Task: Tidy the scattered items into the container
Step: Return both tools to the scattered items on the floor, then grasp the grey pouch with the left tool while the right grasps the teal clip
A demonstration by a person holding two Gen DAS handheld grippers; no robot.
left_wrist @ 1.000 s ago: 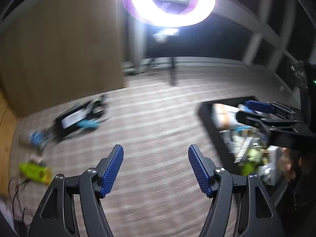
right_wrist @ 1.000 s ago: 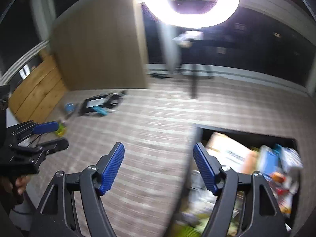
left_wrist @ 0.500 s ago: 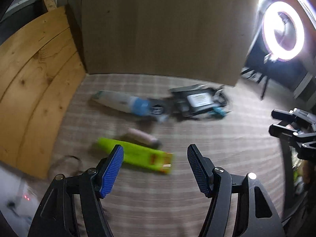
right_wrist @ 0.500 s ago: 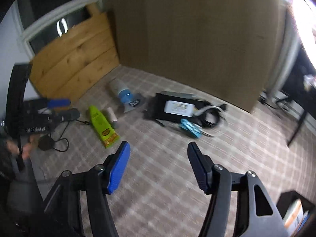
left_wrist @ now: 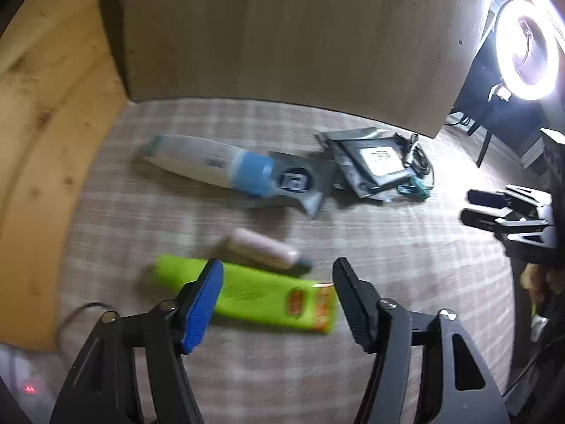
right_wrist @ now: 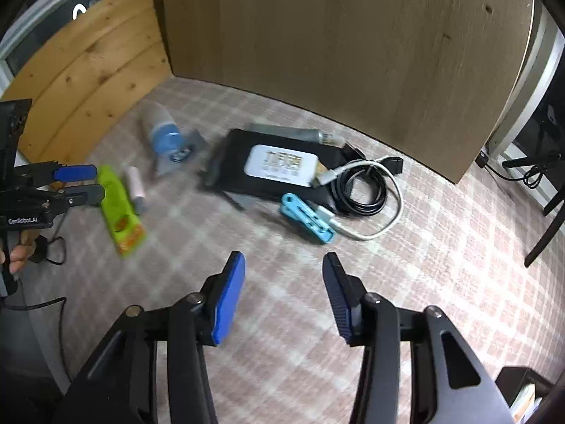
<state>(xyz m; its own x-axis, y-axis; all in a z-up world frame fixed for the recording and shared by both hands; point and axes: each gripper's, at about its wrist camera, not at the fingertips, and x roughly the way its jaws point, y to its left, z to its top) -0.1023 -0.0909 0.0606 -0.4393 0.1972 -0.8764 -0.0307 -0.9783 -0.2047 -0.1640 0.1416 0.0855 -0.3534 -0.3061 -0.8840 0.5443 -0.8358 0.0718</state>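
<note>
Both grippers spread, holding nothing: left gripper (left_wrist: 277,291) above green tube (left_wrist: 254,293); right gripper (right_wrist: 282,296) over checked mat (right_wrist: 441,265), short of black pouch (right_wrist: 229,166).

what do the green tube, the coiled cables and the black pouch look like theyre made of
Green tube: likely soft plastic, smooth; flat crimped end, printed label.
Coiled cables: rubbery plastic jackets, one black, one white; they bend in loose loops.
Black pouch: looks like thin plastic film, slightly glossy, with a white label; blur leaves it open.
</note>
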